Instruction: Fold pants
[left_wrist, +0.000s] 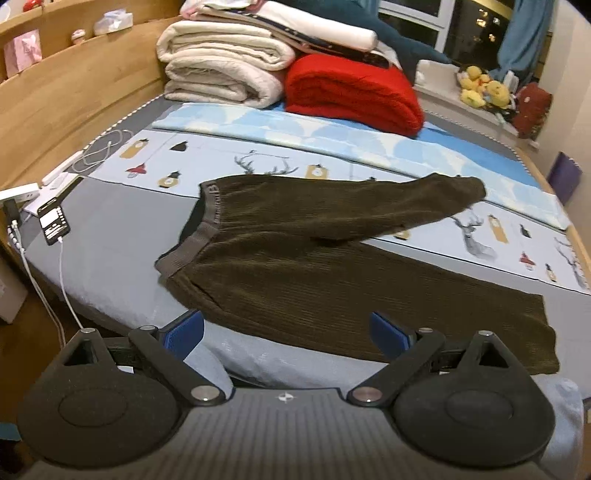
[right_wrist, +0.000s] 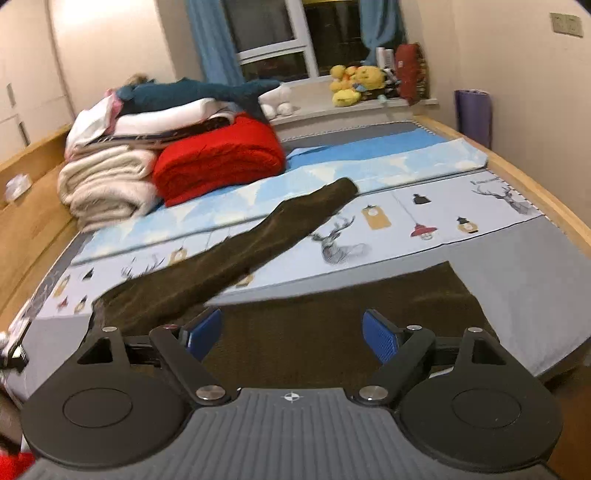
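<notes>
Left wrist view first: the left gripper (left_wrist: 286, 330) has its blue ribbed pads (left_wrist: 186, 332) spread wide with nothing between them, just hanging above the near edge of the bed (left_wrist: 103, 236). The pants (left_wrist: 295, 266) are dark brown-olive corduroy, chunky ribbed texture, with a grey knit elastic waistband (left_wrist: 184, 247) on the left. They lie flat on the bed, one leg straight along the near edge, the other angled off towards the far right, so they make a V. Behind them a fluffy red blanket (left_wrist: 354, 92), folded thick, sits beside a stack of cream fleecy blankets (left_wrist: 221, 70). A phone (left_wrist: 53, 221) with a white cable lies at the left edge, by the wooden headboard (left_wrist: 74, 92).

Right wrist view: the right gripper (right_wrist: 291, 334) is also wide open and empty, pads clear of the fabric. Below it is the near pant leg, a broad flat rectangle on smooth grey sheet. The other leg (right_wrist: 258, 240) runs diagonally across the deer-print cover (right_wrist: 406, 218). Yellow plush toys (right_wrist: 354, 83) sit on the windowsill.
</notes>
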